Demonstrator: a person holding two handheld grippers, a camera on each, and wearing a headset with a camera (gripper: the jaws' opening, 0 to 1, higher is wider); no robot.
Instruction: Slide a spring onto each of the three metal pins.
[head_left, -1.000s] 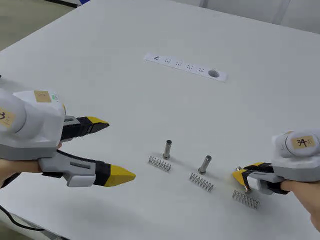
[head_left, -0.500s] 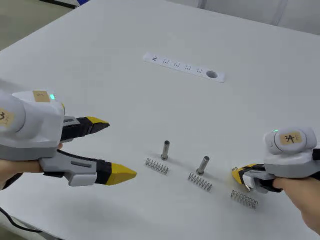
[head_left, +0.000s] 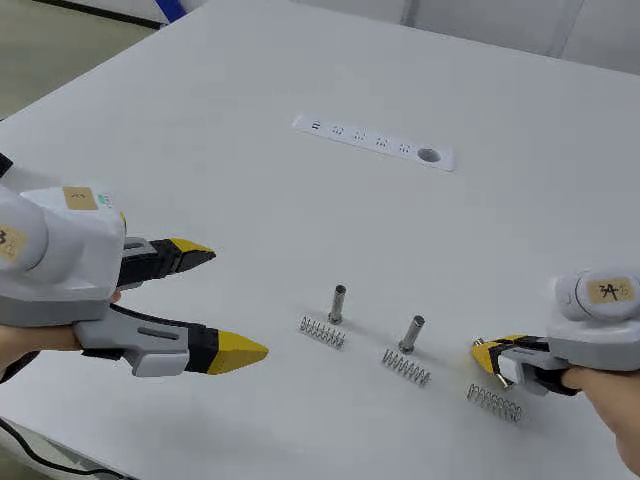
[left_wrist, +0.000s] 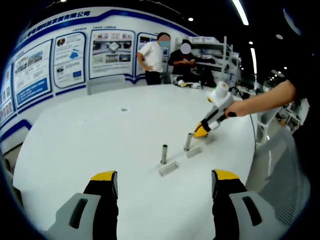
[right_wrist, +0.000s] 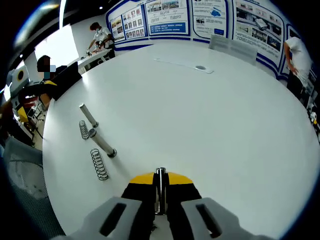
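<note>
Evidently first pin in hand, no spring threaded yet | right gripper (right_wrist: 160, 181) was clamped on third pin (right_wrist: 159, 200), near loose spring (head_left: 494, 402) | left gripper (head_left: 232, 302) was agape, empty | two pins (head_left: 338, 303) stood on bench (head_left: 200, 150) | next probably called for left gripper fetching spring, aligned to pin axis.

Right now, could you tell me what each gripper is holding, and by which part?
Right gripper clamps a metal pin by its shaft; left gripper is open, holding nothing.

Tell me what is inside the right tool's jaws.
One metal pin, clamped between the yellow tips of the right tool. The part that shows is bare, with no spring on it. Its lower end is covered by the jaws.
</note>
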